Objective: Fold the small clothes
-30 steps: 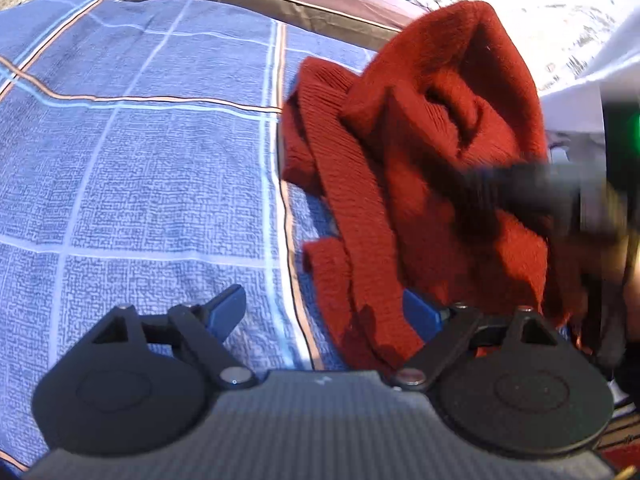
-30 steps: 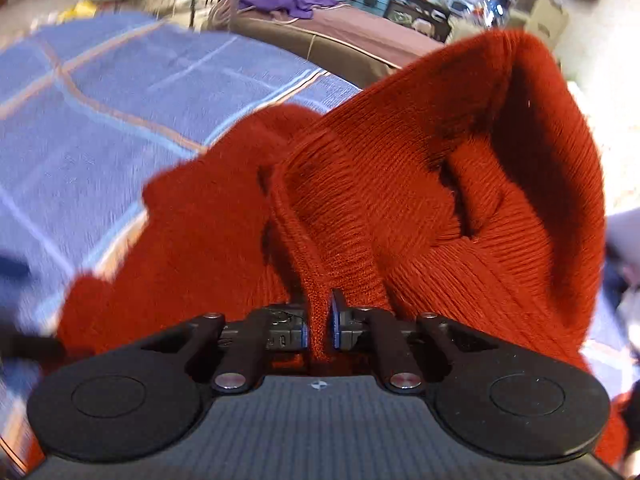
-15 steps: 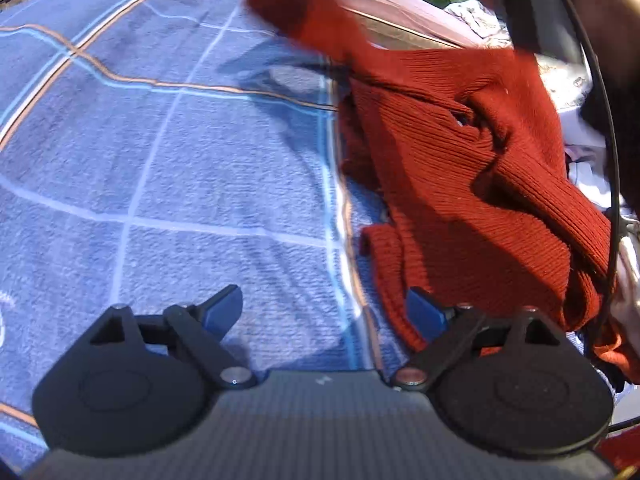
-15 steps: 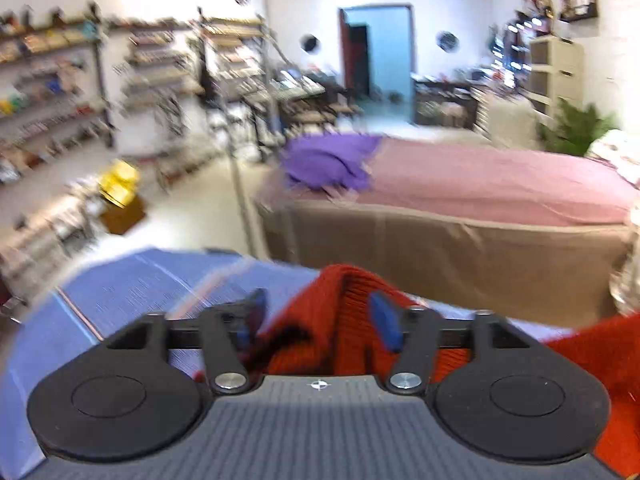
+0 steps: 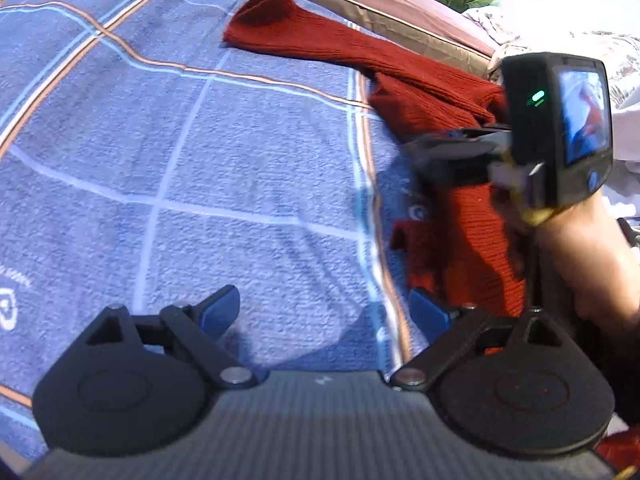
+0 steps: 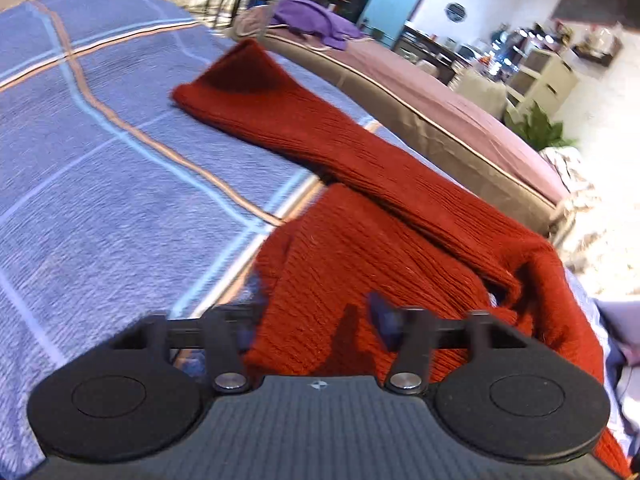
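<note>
A red knit sweater (image 5: pixel 420 80) lies on the blue plaid blanket (image 5: pixel 200 160), one sleeve stretched flat toward the far edge and ending in its cuff (image 5: pixel 272 8). My left gripper (image 5: pixel 324 308) is open just over the blanket, with only blanket between its fingers and its right finger (image 5: pixel 428 312) at the sweater's near edge. My right gripper (image 6: pixel 316 316) sits low over the sweater's body (image 6: pixel 360 240). Its jaws are closing, still apart, with red knit between them. In the left wrist view the right gripper (image 5: pixel 448 148) appears blurred, held by a hand (image 5: pixel 592 248).
Beyond the blanket stands a second bed with a mauve cover (image 6: pixel 440 112) and a purple cloth (image 6: pixel 312 20) on it. A green plant (image 6: pixel 536 124) and pale patterned bedding (image 5: pixel 580 40) lie to the right. Shelves and furniture fill the background.
The right gripper let go of the sleeve it had lifted; the sleeve now lies stretched across the blanket. The right gripper dropped back over the sweater's body. The left gripper slid slightly.
</note>
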Motion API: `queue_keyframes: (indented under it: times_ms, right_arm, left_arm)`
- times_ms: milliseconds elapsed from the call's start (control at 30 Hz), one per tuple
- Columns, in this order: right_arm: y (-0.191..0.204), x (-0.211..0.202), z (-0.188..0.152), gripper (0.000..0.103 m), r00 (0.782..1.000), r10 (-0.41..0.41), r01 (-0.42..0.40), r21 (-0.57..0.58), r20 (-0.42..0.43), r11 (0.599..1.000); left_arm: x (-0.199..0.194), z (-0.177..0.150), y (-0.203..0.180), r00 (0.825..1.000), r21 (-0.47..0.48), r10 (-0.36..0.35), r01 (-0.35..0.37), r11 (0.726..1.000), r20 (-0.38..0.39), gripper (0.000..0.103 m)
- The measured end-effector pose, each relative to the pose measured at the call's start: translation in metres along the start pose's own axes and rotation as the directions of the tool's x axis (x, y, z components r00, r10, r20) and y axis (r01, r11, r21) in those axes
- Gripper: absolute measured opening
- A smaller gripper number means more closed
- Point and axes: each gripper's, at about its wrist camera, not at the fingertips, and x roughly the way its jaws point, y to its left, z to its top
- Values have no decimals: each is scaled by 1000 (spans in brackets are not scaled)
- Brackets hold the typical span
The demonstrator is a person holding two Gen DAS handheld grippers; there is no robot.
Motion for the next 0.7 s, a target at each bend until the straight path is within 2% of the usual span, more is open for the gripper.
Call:
queue_keyframes:
  times_ms: [100,200,267,333,367,467,533,633,667,700]
  right_arm:
    - [-16,-5,-5,16,998,49,-53,87,39,995]
    - [-22,-24,2,17,976,195,-210,179,97,961]
    - [-12,-42,11,17,943,304,-324,163,133,932]
    - [1,-57,16,18,898,413,-433,147,149,889]
    - [5,-63,17,18,863,481,-502,152,152,852]
    - [25,-79,12,18,721,679,-692,111,138,713]
    - [48,-88,5,18,601,795,-799,72,78,597]
    - [84,-105,-9,18,390,920,-921,2,-28,391]
    - [97,-111,-15,18,352,932,-936,-46,-81,349]
    - [109,-115,-20,18,352,925,-936,-86,-143,342]
  left_arm:
    - [-2,-5,11,999,-19,32,-32,999,0,93]
    - [-15,-6,29,996,-71,79,-77,995,33,93]
    - [-31,-6,45,988,-127,138,-128,984,71,93]
    - [-51,-4,65,969,-186,224,-202,962,107,93]
    - [-62,-4,76,956,-215,268,-238,947,123,93]
    - [-94,-4,108,921,-305,359,-302,903,152,93]
    - [-110,-4,123,904,-350,396,-323,879,161,93]
    - [-121,0,128,893,-351,416,-339,873,172,93]
    - [-121,2,125,894,-343,416,-343,875,168,93]
    - [-119,4,121,898,-328,409,-342,881,163,93]
